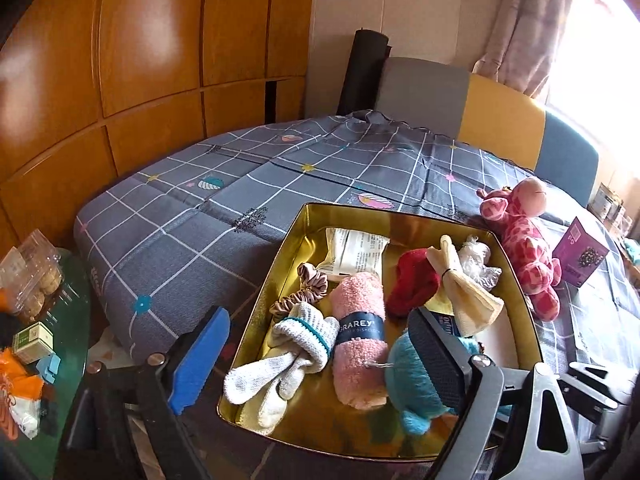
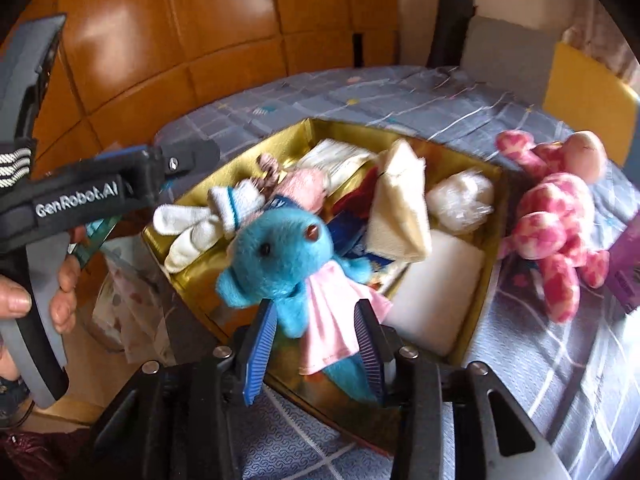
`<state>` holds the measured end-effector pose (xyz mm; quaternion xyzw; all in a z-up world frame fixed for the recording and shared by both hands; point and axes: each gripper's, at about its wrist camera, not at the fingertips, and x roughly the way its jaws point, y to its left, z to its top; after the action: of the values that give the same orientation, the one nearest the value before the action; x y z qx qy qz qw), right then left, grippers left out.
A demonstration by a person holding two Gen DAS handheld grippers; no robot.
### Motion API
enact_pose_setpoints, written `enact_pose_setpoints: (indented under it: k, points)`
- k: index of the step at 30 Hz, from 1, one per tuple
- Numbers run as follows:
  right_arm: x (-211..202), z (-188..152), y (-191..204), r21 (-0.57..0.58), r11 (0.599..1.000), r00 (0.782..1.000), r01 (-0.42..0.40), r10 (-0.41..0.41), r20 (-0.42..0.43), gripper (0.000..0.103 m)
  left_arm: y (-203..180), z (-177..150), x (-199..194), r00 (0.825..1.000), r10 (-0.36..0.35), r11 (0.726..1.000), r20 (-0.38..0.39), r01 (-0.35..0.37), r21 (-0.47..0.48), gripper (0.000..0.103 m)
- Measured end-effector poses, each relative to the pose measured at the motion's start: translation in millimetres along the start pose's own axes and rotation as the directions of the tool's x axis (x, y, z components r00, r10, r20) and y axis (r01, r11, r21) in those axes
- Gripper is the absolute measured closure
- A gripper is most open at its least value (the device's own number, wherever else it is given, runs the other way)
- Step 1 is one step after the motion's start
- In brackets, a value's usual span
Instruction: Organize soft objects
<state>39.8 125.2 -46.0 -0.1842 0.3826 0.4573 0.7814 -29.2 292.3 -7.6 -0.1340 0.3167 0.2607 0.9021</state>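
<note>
A gold box (image 1: 304,216) sits on a bed (image 1: 192,216) with a grey checked cover. The box is near the front edge of the bed.

The right tongs (image 2: 316,344) are clenched on a blue teddy (image 2: 280,256) in a pink dress. Their two pads squeeze its legs and the hem of the dress. The teddy is over the near side of the box, with its head up and its face to the camera. In the left view the teddy (image 1: 408,376) shows behind the dark pad, at the near right part of the box.

The left tongs (image 1: 316,364) are wide apart and hold nothing. They hang over the near left corner of the box. The blue pad is outside the left wall and the dark pad is over the inside. A hand (image 2: 60,288) grips the handle of the left tongs.

Inside the box, white socks (image 1: 280,360) lie at the near left. A rolled pink towel (image 1: 360,336) lies just beside them, in the middle. A brown hair scrunchie (image 1: 304,288) is behind the socks. A red soft thing (image 1: 412,280) and a tied cream cloth (image 1: 464,292) lie toward the right wall. A white packet (image 1: 356,252) is at the far side.

A pink spotted giraffe toy (image 1: 524,240) lies on the bed, just outside the right wall of the box. A purple box (image 1: 580,256) stands beside the giraffe.
</note>
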Motion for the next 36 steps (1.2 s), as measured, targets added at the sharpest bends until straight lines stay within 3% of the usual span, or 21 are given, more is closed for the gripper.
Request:
enact_pose_setpoints:
  k: [4, 9, 14, 20, 28, 36]
  points:
    - [-18.1, -6.2, -1.9, 0.071, 0.992, 0.993, 0.104, -0.108, 0.057, 0.060, -5.6, -0.4, -6.9, 1.000, -0.003, 1.000, 0.011, 0.003, 0.011, 0.000]
    - [-35.6, -13.7, -11.4, 0.214, 0.951, 0.965, 0.224, -0.246, 0.085, 0.060, -15.6, -4.8, -21.0, 1.000, -0.023, 1.000, 0.012, 0.023, 0.010, 0.000]
    - [-45.9, -19.6, -22.1, 0.284, 0.916, 0.944, 0.283, -0.319, 0.089, 0.060, -34.7, -12.7, -36.0, 0.998, -0.060, 0.997, 0.024, 0.059, 0.048, 0.000]
    - [-58.8, -25.1, -26.7, 0.317, 0.892, 0.922, 0.321, -0.372, 0.112, 0.060, -53.9, -18.8, -45.6, 0.999, 0.002, 0.995, 0.047, -0.007, 0.104, 0.000]
    - [-59.7, -27.8, -25.9, 0.331, 0.888, 0.923, 0.318, -0.370, 0.107, 0.060, -51.1, -20.8, -53.2, 0.997, 0.005, 0.996, 0.081, -0.011, 0.084, 0.000]
    - [-56.5, -27.7, -22.9, 0.323, 0.894, 0.927, 0.312, -0.361, 0.105, 0.060, -48.6, -20.2, -51.8, 0.998, 0.002, 0.998, 0.067, -0.006, 0.069, 0.000]
